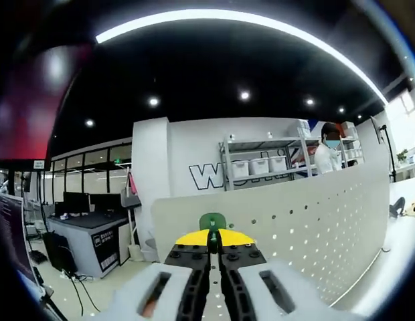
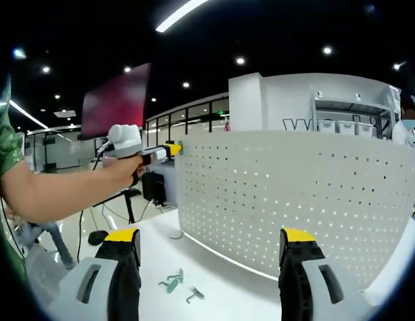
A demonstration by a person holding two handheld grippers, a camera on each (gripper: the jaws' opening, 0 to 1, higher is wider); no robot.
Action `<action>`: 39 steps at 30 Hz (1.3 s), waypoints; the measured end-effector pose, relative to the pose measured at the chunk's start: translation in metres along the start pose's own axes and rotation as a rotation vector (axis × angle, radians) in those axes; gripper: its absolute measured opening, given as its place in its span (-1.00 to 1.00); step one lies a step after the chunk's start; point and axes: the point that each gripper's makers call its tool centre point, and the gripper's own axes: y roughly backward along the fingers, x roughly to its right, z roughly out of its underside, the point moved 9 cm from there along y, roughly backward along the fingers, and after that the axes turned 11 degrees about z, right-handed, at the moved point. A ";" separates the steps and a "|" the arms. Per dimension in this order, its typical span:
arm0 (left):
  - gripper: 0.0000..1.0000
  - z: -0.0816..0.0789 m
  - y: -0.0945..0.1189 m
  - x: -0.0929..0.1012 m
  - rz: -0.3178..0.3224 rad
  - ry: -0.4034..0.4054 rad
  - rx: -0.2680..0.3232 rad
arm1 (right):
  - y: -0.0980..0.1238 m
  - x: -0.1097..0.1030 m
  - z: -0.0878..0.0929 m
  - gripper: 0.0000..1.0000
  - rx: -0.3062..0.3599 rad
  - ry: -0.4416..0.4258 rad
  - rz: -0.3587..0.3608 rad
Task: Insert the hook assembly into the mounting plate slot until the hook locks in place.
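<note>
My left gripper (image 1: 213, 237) is shut on a small green hook (image 1: 212, 221) that sticks up between its yellow tips, level with the top edge of the white perforated mounting plate (image 1: 308, 221). In the right gripper view a person's hand holds that left gripper (image 2: 169, 150) against the upper left corner of the mounting plate (image 2: 294, 194). My right gripper (image 2: 211, 238) stands open before the plate, with nothing between its fingers. Two more green hooks (image 2: 172, 281) lie on the white table (image 2: 227, 294) below.
The plate stands upright on the white table and curves away to the right. A person's bare arm (image 2: 60, 190) crosses the left side. Behind are desks with monitors (image 1: 80, 204), shelves with bins (image 1: 261, 164) and a standing person (image 1: 328, 154).
</note>
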 end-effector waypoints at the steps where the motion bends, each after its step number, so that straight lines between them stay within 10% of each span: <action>1: -0.95 -0.001 0.000 -0.001 -0.005 -0.002 0.010 | 0.000 0.000 0.000 0.74 -0.002 0.000 0.001; 39: -0.96 0.007 -0.011 -0.004 -0.015 -0.011 0.019 | 0.001 0.005 0.002 0.71 -0.023 0.005 0.018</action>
